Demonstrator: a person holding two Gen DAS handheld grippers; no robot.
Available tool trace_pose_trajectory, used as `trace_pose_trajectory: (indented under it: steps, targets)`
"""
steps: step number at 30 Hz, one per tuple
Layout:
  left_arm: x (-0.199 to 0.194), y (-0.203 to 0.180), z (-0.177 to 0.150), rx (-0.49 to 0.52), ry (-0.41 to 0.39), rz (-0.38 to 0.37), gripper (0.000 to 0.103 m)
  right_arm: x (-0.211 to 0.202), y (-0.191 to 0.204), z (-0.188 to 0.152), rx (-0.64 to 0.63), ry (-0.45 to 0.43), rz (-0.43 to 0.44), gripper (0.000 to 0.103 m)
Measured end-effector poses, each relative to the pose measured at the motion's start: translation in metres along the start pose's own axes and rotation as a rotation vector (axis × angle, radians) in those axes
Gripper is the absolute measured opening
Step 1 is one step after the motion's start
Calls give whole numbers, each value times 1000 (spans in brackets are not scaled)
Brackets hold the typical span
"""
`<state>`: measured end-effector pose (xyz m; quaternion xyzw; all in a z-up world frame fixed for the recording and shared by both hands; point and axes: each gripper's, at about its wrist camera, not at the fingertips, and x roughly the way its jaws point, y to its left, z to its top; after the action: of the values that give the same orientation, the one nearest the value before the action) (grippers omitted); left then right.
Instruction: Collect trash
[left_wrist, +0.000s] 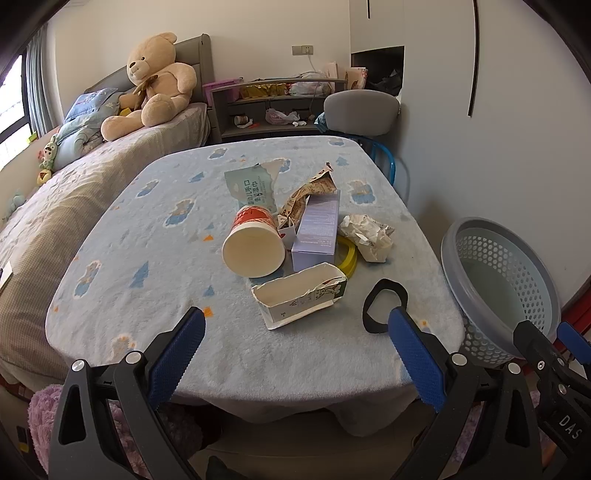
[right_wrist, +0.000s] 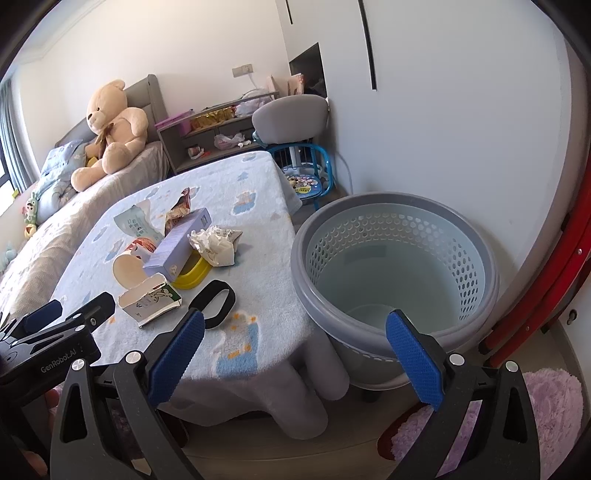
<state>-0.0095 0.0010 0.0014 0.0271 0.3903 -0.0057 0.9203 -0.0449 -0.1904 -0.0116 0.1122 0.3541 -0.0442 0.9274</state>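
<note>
Torn carton (left_wrist: 301, 297) lies just ahead of the wide-spread left gripper (left_wrist: 297, 341), right gripper (right_wrist: 293, 341) likewise agape

Table (left_wrist: 122, 258), centre frame, draped in pale blue patterned cloth. On it, clustered centre-right: tipped paper cup (left_wrist: 254, 242), torn carton (left_wrist: 301, 297), lilac box (left_wrist: 317, 230), crumpled paper (left_wrist: 367, 232), black band (left_wrist: 384, 306), wipes packet (left_wrist: 251, 188).

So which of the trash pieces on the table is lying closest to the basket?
The black ring-shaped band, lying flat at the near table edge beside the basket; the yellow ring and crumpled paper sit farther in.
</note>
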Motion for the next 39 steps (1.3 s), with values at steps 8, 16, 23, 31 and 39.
trace_pose_trajectory:
  steps: [8,16,23,31,39]
  targets:
    - [-1,0,-1,3,-6,5,95,-3,1,0,5,-2,-2,97]
    - [-4,-1,-2,5,-10,6,95,-3,1,0,5,-3,-3,97]
    - [-5,0,-2,5,-12,9,95,-4,0,0,5,-2,-5,97]
    - [-4,-1,-1,6,-10,8,95,-4,1,-1,3,-1,-5,97]
    - [-6,1,-1,8,-11,9,95,-4,0,-2,2,-1,-8,97]
